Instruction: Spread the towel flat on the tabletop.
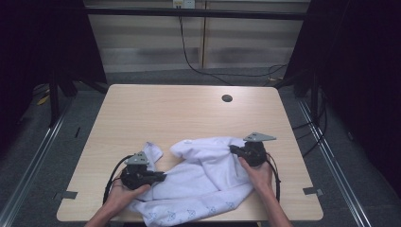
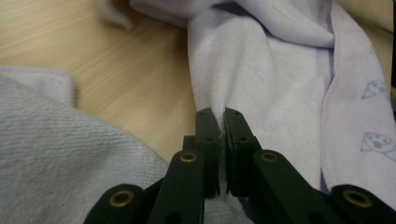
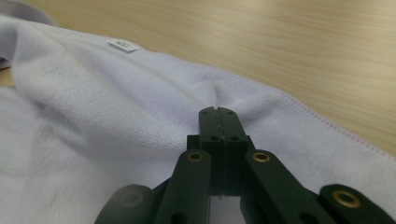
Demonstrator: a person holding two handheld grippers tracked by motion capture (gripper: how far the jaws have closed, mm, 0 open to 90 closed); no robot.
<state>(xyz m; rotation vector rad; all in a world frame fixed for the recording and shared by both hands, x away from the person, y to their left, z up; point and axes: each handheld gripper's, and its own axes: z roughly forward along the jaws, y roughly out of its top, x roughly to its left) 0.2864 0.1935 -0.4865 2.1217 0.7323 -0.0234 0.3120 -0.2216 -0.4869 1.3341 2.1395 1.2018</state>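
A white towel [image 1: 203, 179] with a pale blue printed border lies crumpled on the near part of the wooden table [image 1: 179, 113]. My left gripper [image 1: 163, 177] points right into the towel's left side. In the left gripper view that gripper [image 2: 221, 116] is shut, with a fold of the towel [image 2: 271, 84] pinched between its jaws. My right gripper [image 1: 232, 149] points left at the towel's upper right edge. The right gripper view has this gripper [image 3: 218, 112] shut, with the towel [image 3: 116, 102] puckered at its tips near the hem. A small label [image 3: 123, 45] is sewn on that hem.
A round cable hole [image 1: 227, 98] sits in the table near its far edge. The table's far half is bare wood. Black cables [image 1: 189, 56] run over the floor behind the table, and dark curtains hang at both sides.
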